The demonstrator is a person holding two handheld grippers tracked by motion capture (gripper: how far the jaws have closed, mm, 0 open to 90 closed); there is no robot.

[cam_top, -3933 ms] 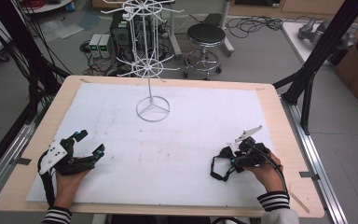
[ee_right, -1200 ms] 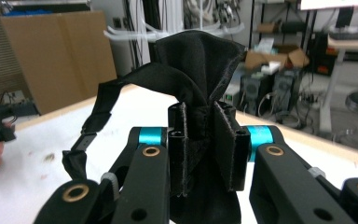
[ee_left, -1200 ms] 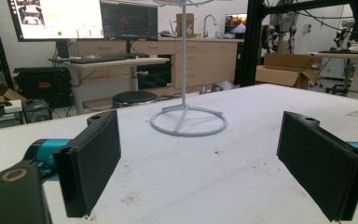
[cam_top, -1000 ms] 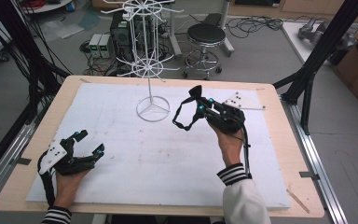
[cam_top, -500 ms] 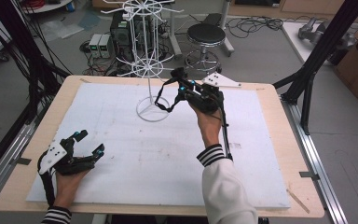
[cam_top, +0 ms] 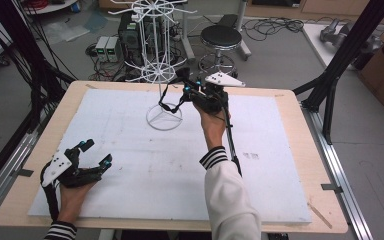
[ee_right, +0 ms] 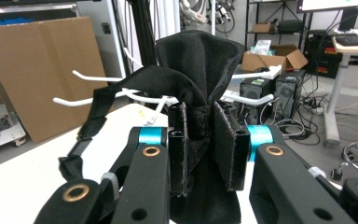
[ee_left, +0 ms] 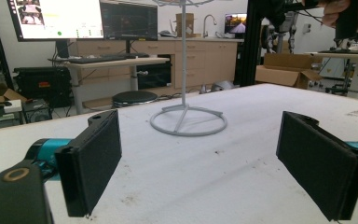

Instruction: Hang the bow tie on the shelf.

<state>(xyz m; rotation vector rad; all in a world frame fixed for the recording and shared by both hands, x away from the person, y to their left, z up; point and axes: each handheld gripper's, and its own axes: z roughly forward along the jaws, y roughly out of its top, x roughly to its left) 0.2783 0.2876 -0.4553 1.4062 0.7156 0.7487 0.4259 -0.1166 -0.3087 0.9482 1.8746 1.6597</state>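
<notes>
I've got the black fabric pouch pinched between the jaws of my right tool, bunched up with its strap hanging loose to one side. I'm holding it raised above the far edge of the table, right beside the white wire rack, with the rack's arms just behind the pouch in the right gripper view. My left tool rests on the near left part of the table, jaws spread wide and nothing between them. As I judge it, I'm at the hanging step: carrying is done, hooking isn't. Next I need to line the strap's loop up with the tip of one arm and slide it on before letting go, keeping the rack from tipping
</notes>
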